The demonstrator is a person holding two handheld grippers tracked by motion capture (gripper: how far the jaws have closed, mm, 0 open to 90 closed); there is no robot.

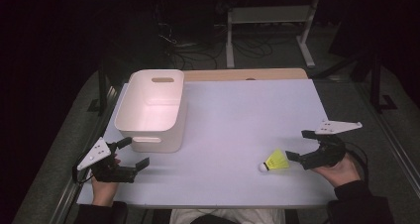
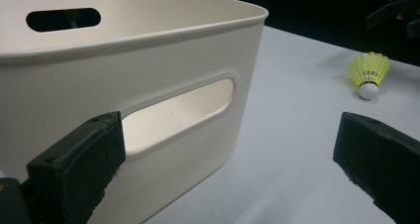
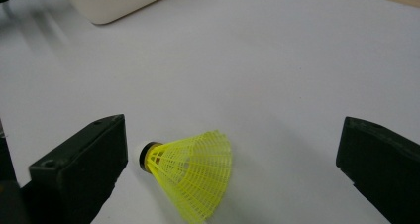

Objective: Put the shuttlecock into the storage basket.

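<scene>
A yellow shuttlecock (image 1: 275, 161) with a white cork lies on its side on the white table (image 1: 237, 110), near the front right. My right gripper (image 1: 298, 145) is open just to its right; in the right gripper view the shuttlecock (image 3: 190, 174) lies between the jaws, close to the left one. A white plastic bin (image 1: 152, 107) with handle slots stands at the left, empty inside. My left gripper (image 1: 133, 152) is open just in front of the bin's near wall (image 2: 148, 100), holding nothing. The shuttlecock (image 2: 369, 74) also shows far off in the left gripper view.
A wooden strip (image 1: 247, 74) runs along the table's far edge. Beyond it stand a white frame (image 1: 270, 21) and cables on the dark floor. A wide stretch of bare table lies between the bin and the shuttlecock.
</scene>
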